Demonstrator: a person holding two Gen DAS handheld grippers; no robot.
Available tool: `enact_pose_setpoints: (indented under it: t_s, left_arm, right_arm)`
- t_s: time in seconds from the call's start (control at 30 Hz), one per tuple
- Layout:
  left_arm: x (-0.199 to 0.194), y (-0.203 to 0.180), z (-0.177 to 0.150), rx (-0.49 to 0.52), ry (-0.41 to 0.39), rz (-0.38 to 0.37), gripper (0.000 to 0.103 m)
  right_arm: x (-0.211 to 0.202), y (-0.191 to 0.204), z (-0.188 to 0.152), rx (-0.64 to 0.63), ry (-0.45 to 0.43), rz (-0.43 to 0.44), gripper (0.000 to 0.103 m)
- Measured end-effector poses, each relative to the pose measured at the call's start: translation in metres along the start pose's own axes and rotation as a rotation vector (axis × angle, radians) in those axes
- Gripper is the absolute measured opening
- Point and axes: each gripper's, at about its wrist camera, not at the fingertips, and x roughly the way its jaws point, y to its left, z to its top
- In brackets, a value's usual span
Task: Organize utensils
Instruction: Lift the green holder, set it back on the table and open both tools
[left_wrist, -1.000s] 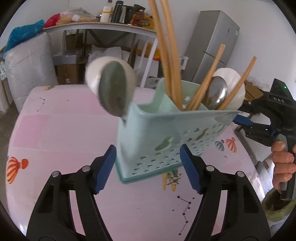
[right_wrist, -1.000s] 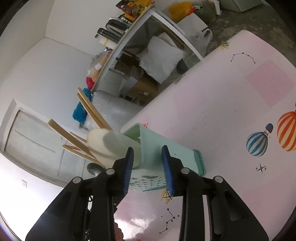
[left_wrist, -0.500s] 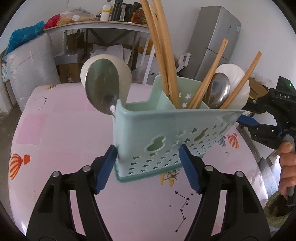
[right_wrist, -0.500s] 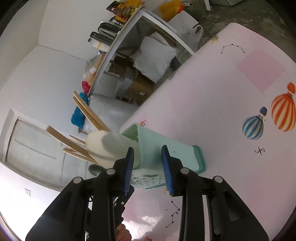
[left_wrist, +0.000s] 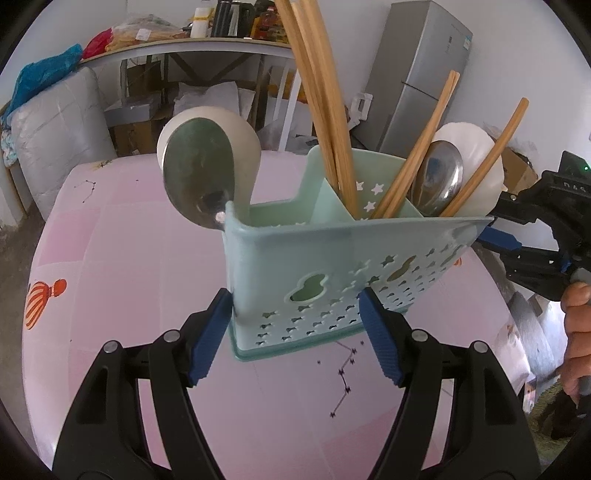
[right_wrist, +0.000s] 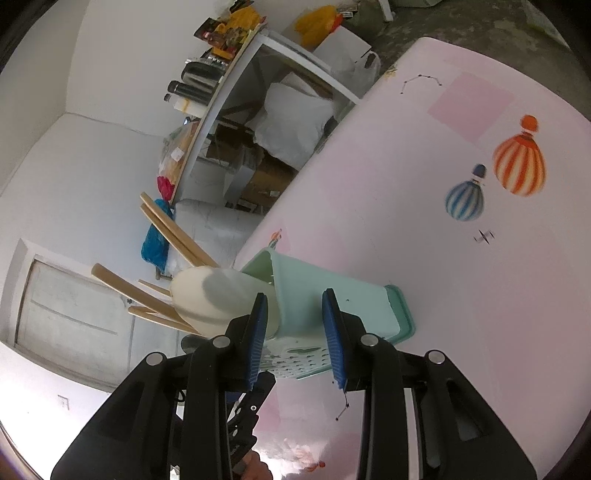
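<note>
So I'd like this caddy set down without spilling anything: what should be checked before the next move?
1. Left gripper on the mint utensil caddy: pads at both sides of its near end, ok.
2. Right gripper on the caddy's far end: pads at both sides, ok.
3. Caddy level: tilted, base off the pink tablecloth, not ok.
4. Metal spoon at the left end: leans out over the rim, not ok.
5. Chopsticks and the second metal spoon: standing inside compartments, ok.
6. Landing spot beneath the base: cannot tell.
</note>
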Motion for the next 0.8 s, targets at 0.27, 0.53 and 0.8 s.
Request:
enact_pose_setpoints:
  t_s: [0.27,0.53,0.8]
  left_arm:
    - [-0.01,-0.001,-0.007,0.02,0.017,-0.002,0.067]
    - [-0.01,-0.003,-0.006,0.008,0.031,0.0,0.067]
    - [-0.006,-0.001,-0.001,-0.015,0.031,-0.017,0.067]
  right_arm:
    - [-0.01,-0.006,-0.015,0.039,-0.02,0.022,0.03]
    - [-0.016,-0.011,-0.023,0.06,-0.027,0.034,0.031]
    - [-0.017,-0.014,-0.027,0.059,-0.033,0.044,0.031]
